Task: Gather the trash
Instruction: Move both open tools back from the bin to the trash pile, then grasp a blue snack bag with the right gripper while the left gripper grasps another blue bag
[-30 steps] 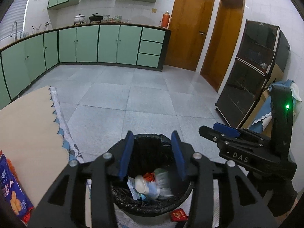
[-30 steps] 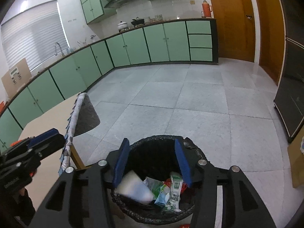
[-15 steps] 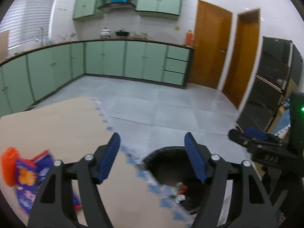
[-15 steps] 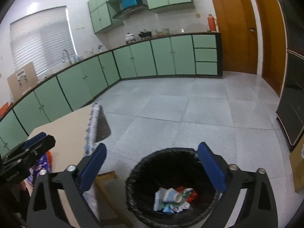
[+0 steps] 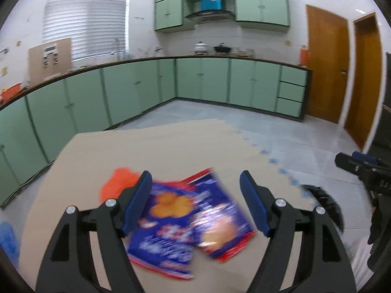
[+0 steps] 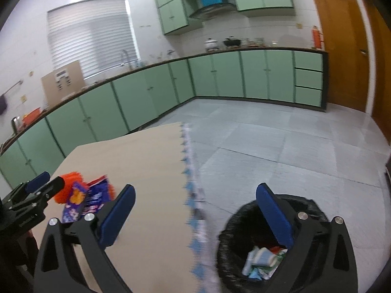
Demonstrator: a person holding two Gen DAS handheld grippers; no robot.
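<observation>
Several wrappers [image 6: 262, 261] in black bin [image 6: 234, 239]

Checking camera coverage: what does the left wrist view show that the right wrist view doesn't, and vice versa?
Left wrist only: the front of the blue snack bag seen between the open left gripper, and a blue item at the table's left edge.

Right wrist only: the inside of the black trash bin with trash in it, behind the open, empty right gripper.

Both: the table, the orange object, the green cabinets.
</observation>
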